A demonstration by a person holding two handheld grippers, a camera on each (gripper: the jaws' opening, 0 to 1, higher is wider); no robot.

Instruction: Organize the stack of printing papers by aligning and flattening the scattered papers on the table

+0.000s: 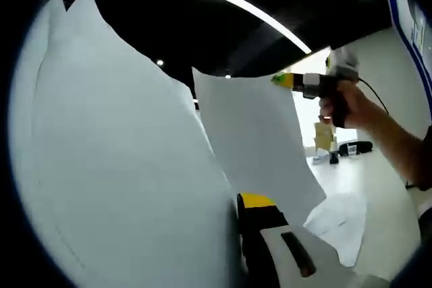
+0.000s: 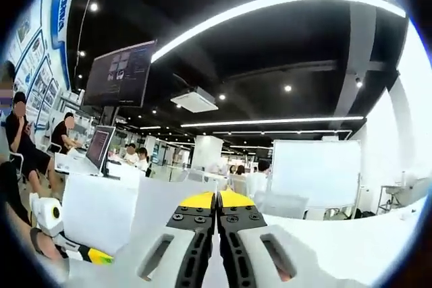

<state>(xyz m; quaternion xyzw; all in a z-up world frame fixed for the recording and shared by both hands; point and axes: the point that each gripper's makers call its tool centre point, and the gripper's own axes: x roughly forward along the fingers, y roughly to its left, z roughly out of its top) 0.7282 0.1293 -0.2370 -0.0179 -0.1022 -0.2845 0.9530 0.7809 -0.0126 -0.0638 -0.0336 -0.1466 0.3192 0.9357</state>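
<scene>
A big white paper sheet (image 1: pixel 121 166) stands up close in the left gripper view and hides my left gripper's (image 1: pixel 240 202) left jaw. The sheet's edge runs down along the yellow-tipped right jaw, which looks shut on it. A second sheet (image 1: pixel 260 139) hangs in the middle, its upper right corner pinched by my right gripper (image 1: pixel 284 80). In the right gripper view, my right gripper (image 2: pixel 217 197) has its jaws pressed together, with white paper (image 2: pixel 101 217) spreading to their left. The left gripper (image 2: pixel 94 254) shows at the lower left.
Another sheet (image 1: pixel 343 224) lies flat on the white table (image 1: pixel 378 187) at the lower right. A hand (image 1: pixel 345 104) holds the right gripper. Seated people (image 2: pixel 27 146), a hanging monitor (image 2: pixel 128 72) and a whiteboard (image 2: pixel 317 170) stand farther off.
</scene>
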